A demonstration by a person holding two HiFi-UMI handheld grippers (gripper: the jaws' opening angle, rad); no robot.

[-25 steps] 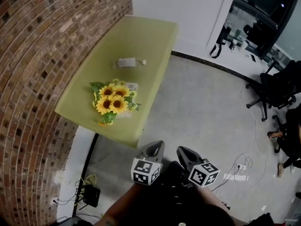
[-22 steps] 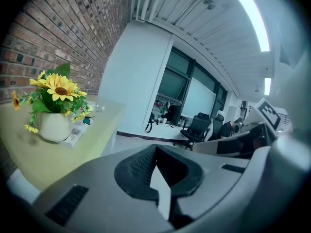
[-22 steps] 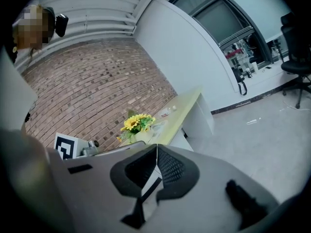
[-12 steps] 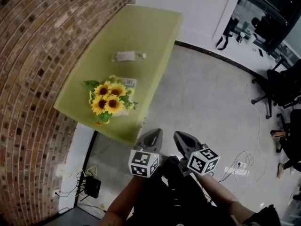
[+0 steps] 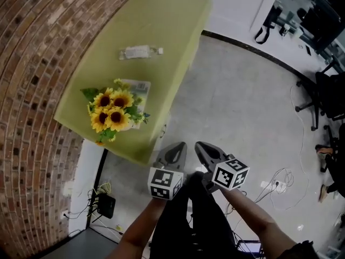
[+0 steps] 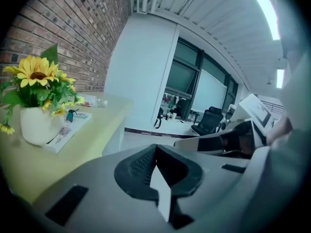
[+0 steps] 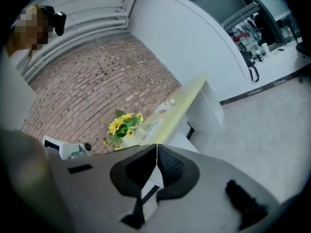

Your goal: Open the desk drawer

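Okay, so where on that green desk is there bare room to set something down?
The far end of the desk, beyond the packet, is bare. A narrower bare band lies between the packet and the sunflowers. The near end is crowded: the sunflowers and the booklet under them take most of it.

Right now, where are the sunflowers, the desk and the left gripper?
sunflowers (image 5: 110, 112), head view, on the yellow blooms.
desk (image 5: 161, 31), head view, on the bare green top.
left gripper (image 6: 155, 148), left gripper view, where its shut jaws meet.
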